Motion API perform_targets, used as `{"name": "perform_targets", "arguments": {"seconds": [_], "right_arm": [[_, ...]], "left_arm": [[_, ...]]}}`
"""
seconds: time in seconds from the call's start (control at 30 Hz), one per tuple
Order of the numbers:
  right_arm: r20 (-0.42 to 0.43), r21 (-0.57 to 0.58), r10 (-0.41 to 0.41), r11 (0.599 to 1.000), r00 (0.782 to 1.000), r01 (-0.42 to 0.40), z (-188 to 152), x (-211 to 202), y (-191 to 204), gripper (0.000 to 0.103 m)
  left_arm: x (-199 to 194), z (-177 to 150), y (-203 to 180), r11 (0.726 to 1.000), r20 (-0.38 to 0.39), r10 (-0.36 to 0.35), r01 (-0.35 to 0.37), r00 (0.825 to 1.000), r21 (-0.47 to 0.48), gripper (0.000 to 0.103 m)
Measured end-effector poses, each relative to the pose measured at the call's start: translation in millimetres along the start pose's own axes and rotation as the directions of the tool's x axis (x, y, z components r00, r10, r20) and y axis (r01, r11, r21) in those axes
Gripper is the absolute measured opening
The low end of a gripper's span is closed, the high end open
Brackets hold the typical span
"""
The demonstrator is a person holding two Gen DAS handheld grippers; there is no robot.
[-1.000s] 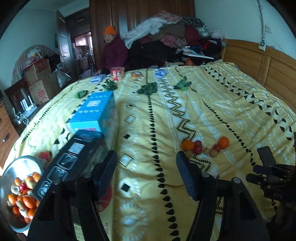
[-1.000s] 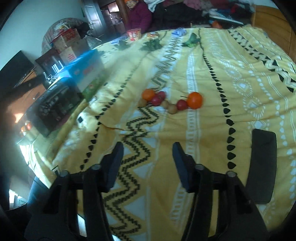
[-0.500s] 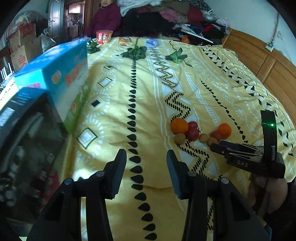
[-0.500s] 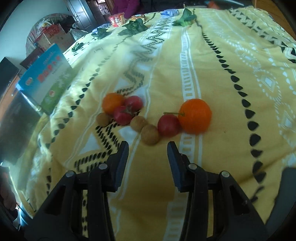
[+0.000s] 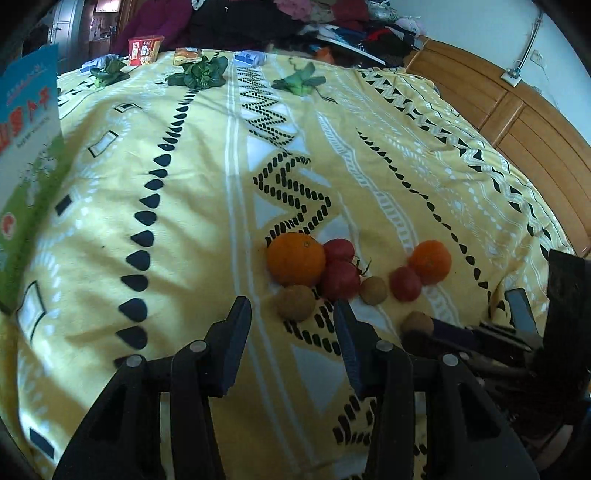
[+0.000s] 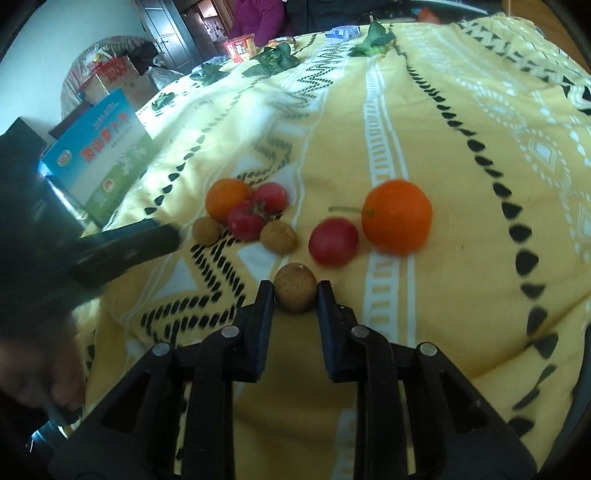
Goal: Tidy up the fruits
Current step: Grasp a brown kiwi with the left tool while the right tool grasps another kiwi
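A: State of the right gripper (image 6: 295, 295)?
B: Its jaws have just been closing and now clamp a small brown fruit (image 6: 295, 287) between the pads, low against the yellow bedspread (image 6: 461, 122).

A: State of the left gripper (image 5: 291, 314)?
B: Released. The jaws stand apart, with nothing pressed between them. A second brown fruit (image 5: 295, 302) lies on the bedspread just ahead of the fingertips.

A: Where are the remaining fruits?
B: Just beyond, in a loose row on the bedspread. On the left, an orange (image 6: 228, 198) touches two red fruits (image 6: 245, 220), and a third brown fruit (image 6: 277, 237) lies beside them. To the right, a red fruit (image 6: 333, 242) sits against a larger orange (image 6: 397, 216).

A: Farther back?
B: A blue and green box (image 6: 103, 151) stands at the left edge of the bed. Green leafy bunches (image 6: 275, 59) lie near the far end, with a red tub (image 6: 240, 46) beyond them and a seated person (image 6: 258, 18) behind it.
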State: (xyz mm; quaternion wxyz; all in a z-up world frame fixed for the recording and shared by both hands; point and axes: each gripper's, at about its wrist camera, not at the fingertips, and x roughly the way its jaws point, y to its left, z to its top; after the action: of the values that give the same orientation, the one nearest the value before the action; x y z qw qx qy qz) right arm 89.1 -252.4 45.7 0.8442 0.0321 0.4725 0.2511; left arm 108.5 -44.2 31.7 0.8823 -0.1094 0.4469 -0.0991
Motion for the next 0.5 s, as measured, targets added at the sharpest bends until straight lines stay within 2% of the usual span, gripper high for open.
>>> {"name": "perform_targets", "arguments": {"seconds": [0.2, 0.27, 0.3, 0.33, 0.5], "right_arm": [[-0.004, 0.014, 0.012, 1.0, 1.0, -0.012, 0, 3, -3, 0.024], [-0.004, 0.016, 0.013, 1.0, 1.0, -0.013, -1, 3, -3, 0.024], [-0.004, 0.016, 0.012, 1.0, 1.0, -0.012, 0, 3, -2, 0.024], [-0.004, 0.016, 0.012, 1.0, 1.0, -0.012, 0, 3, -3, 0.024], [-0.001, -0.004, -0.003, 1.0, 1.0, 0.003, 2, -1, 4, 0.024]], "left_arm": [[20, 2, -2, 1.0, -0.031, 0.012, -0.011, 0.999, 0.009, 0.046], [24, 3, -3, 1.0, -0.037, 0.025, -0.025, 0.999, 0.017, 0.038], [25, 3, -3, 0.999, -0.039, 0.027, -0.026, 0.999, 0.023, 0.027], [25, 3, -4, 0.999, -0.041, 0.03, -0.029, 0.999, 0.029, 0.024], [-2, 4, -10, 0.996, 0.03, 0.076, -0.077, 0.997, 0.047, 0.024]]}}
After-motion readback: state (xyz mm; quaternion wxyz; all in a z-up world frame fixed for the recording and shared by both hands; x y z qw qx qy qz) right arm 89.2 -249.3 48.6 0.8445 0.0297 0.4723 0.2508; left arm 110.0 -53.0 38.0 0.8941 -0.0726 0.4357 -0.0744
